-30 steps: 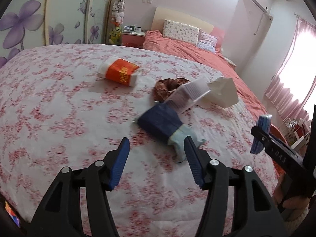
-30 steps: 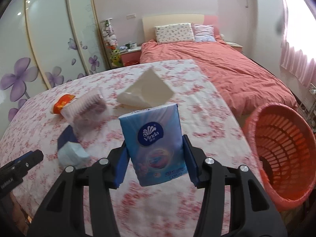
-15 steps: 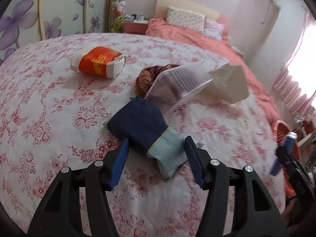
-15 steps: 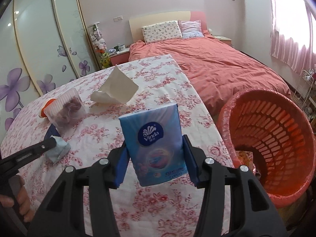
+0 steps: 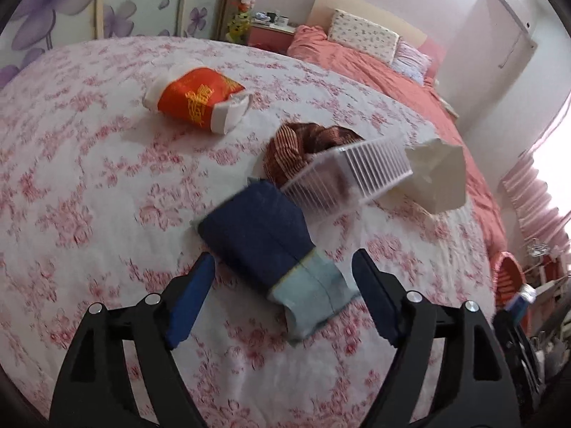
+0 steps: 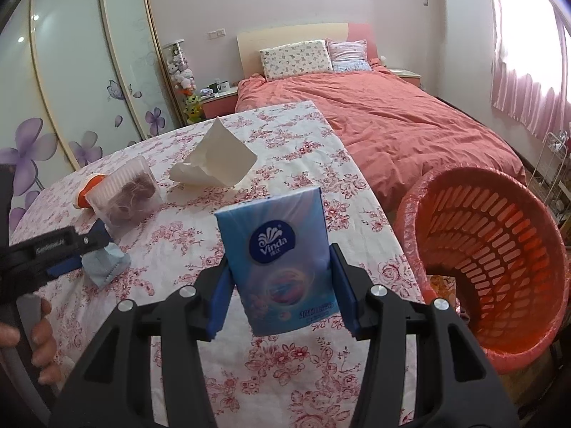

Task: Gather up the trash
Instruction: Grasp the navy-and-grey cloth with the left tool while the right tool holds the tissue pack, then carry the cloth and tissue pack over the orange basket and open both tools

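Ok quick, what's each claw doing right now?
Left claw: open, jaws just widened around the dark blue packet, not gripping it.
Right claw: closed on the blue tissue pack.

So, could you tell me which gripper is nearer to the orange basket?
Right. The right gripper, shut on the tissue pack, is just beside the basket. The left gripper is further along the table, its jaws just opened wider around the blue packet.
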